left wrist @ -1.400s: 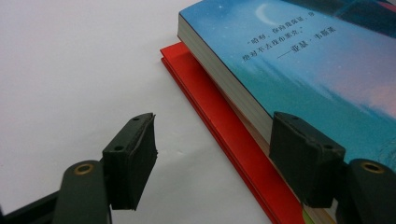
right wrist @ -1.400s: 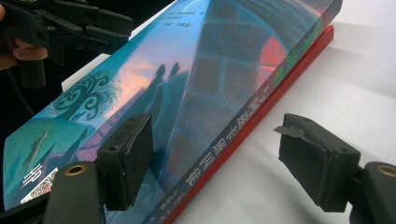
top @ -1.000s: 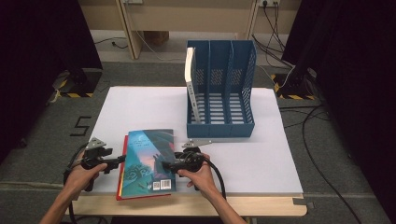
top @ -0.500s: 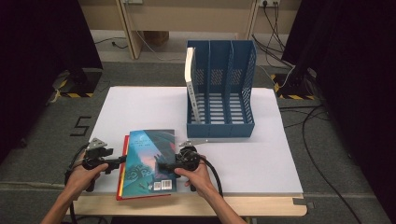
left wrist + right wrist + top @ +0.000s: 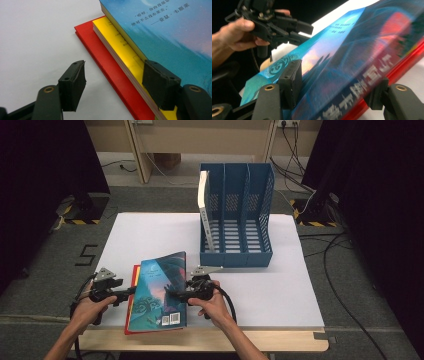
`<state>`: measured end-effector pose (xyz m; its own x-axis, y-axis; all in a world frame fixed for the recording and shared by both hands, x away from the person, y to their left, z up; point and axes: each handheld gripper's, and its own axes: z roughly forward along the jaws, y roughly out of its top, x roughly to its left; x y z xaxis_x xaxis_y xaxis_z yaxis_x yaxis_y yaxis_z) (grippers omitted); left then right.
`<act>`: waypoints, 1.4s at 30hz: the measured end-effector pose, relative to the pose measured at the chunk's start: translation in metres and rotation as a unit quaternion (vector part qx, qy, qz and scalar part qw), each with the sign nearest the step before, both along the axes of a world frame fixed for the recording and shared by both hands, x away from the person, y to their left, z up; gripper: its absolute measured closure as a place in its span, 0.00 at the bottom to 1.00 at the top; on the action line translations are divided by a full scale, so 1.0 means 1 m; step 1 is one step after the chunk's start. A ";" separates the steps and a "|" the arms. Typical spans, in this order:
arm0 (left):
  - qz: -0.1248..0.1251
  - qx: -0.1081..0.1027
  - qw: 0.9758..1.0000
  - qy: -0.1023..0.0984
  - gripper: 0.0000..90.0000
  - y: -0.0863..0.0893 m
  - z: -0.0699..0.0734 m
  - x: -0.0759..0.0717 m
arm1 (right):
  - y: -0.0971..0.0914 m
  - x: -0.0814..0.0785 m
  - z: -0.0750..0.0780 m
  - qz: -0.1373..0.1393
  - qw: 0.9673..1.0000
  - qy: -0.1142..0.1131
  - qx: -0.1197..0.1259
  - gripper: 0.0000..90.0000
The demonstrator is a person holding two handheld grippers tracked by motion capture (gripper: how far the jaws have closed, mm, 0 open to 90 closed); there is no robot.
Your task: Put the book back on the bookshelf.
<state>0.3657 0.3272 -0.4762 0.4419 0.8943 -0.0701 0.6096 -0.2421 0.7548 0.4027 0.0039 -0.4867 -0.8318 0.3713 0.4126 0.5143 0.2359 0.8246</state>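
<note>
A blue-covered book (image 5: pixel 159 290) lies on top of a yellow book (image 5: pixel 117 41) and a red book (image 5: pixel 131 312) at the front left of the white table (image 5: pixel 280 285). My right gripper (image 5: pixel 173 296) comes in from the stack's right. Its jaws have just been closing and now stand shut on the blue book's spine edge (image 5: pixel 352 75), one pad on the cover and one under it. My left gripper (image 5: pixel 129 293) is open at the stack's left edge, its jaws also just closing. One pad (image 5: pixel 160 85) rests on the yellow book by the blue book's edge; the other hangs over the table.
A blue three-slot file rack (image 5: pixel 235 220) stands at the back middle of the table, with a white book (image 5: pixel 203 212) upright in its left slot. Cables lie on the floor at the right, and the table's front edge runs just below the stack.
Both hands stay by the book stack. The right gripper's jaws have drawn in around the blue book's right edge.
</note>
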 end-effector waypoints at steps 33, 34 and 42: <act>0.045 -0.056 0.997 0.026 0.17 0.010 -0.008 0.009 | 0.008 -0.013 0.040 0.008 0.985 -0.166 -0.035 0.65; 0.046 -0.055 0.997 0.025 0.17 0.010 -0.008 0.009 | 0.008 -0.013 0.041 0.009 0.985 -0.168 -0.029 0.66; 0.049 -0.096 0.994 0.011 0.21 0.008 -0.001 0.009 | 0.010 -0.019 0.051 0.021 0.983 -0.185 -0.008 0.69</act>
<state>0.3752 0.3356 -0.4769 0.3489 0.9023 -0.2532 0.6404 -0.0323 0.7674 0.3836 0.0134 -0.4358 -0.9387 0.3367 0.0738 0.1698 0.2654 0.9490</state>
